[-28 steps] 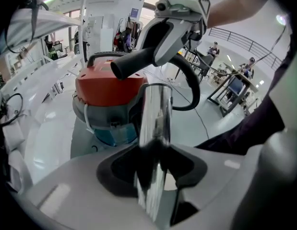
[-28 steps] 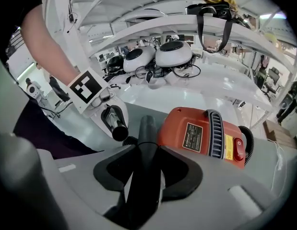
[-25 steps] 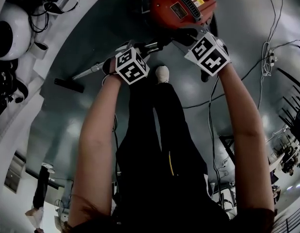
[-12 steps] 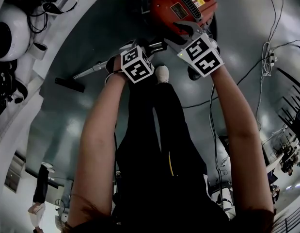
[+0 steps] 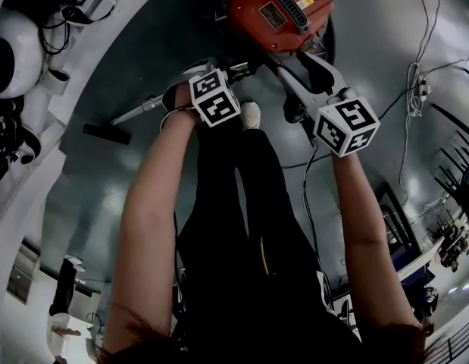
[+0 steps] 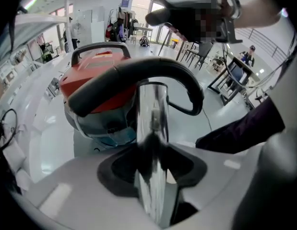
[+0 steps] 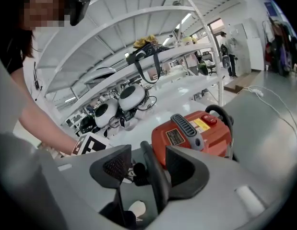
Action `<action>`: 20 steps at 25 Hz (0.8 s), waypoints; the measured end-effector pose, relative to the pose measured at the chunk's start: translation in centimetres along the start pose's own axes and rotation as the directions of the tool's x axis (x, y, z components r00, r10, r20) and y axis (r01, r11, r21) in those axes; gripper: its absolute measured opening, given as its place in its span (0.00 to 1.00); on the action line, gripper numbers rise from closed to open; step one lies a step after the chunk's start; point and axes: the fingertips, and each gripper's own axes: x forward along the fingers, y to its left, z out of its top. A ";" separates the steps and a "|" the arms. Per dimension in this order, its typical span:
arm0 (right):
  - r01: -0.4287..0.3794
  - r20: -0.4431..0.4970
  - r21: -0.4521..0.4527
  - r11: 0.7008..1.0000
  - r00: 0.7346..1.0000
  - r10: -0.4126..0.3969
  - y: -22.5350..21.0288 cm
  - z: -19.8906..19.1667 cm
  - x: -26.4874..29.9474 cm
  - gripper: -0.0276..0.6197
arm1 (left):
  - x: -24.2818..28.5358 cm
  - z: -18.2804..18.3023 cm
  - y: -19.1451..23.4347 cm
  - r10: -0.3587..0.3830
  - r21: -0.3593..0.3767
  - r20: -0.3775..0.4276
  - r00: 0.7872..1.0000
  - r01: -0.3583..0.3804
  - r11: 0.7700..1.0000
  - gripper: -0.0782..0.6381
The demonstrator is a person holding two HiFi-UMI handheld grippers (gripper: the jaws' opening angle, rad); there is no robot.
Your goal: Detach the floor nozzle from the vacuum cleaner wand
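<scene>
The red vacuum cleaner [image 5: 276,10] stands on the grey floor at the top of the head view. Its chrome wand [image 5: 139,111] runs down-left to the black floor nozzle [image 5: 107,133], which lies flat on the floor. My left gripper [image 6: 150,174] is shut on the chrome wand [image 6: 150,128] just below the black curved handle [image 6: 138,75]. My right gripper [image 7: 148,169] hovers in front of the red body [image 7: 191,133]; its jaws are opening, and the black handle [image 7: 155,176] passes between them without being pressed. In the head view the right gripper [image 5: 298,74] sits right of the left cube [image 5: 214,97].
White round machines [image 5: 10,48] and a curved white bench fill the left side. Cables [image 5: 416,74] trail over the floor at right, near chairs and tables [image 5: 454,241]. The person's shoe [image 5: 251,114] rests beside the wand. A white shelf rack [image 7: 138,56] rises behind the vacuum.
My right gripper has let go, drawn back from the vacuum toward the right, rolled, and spread its jaws. The left gripper has stayed on the wand.
</scene>
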 end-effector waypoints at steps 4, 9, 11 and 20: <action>-0.035 -0.006 0.073 0.997 0.999 0.035 1.6 -2.4 -1.0 0.39 | 0.1 0.2 -0.1 -0.003 -0.007 -0.021 1.000 0.002 1.000 0.35; -0.049 0.001 0.138 0.989 0.999 0.050 2.7 -4.2 -1.9 0.39 | 0.1 0.0 0.1 0.041 -0.007 -0.019 0.999 -0.041 0.999 0.38; -0.057 -0.011 0.145 0.988 0.998 0.059 3.0 -4.9 -2.1 0.39 | 0.2 0.2 0.0 0.032 -0.053 0.000 0.999 -0.032 0.998 0.44; -0.078 -0.021 0.185 0.980 0.996 0.084 3.2 -6.3 -2.6 0.37 | 0.1 0.2 1.8 0.050 -0.217 0.055 0.997 -0.037 0.975 0.64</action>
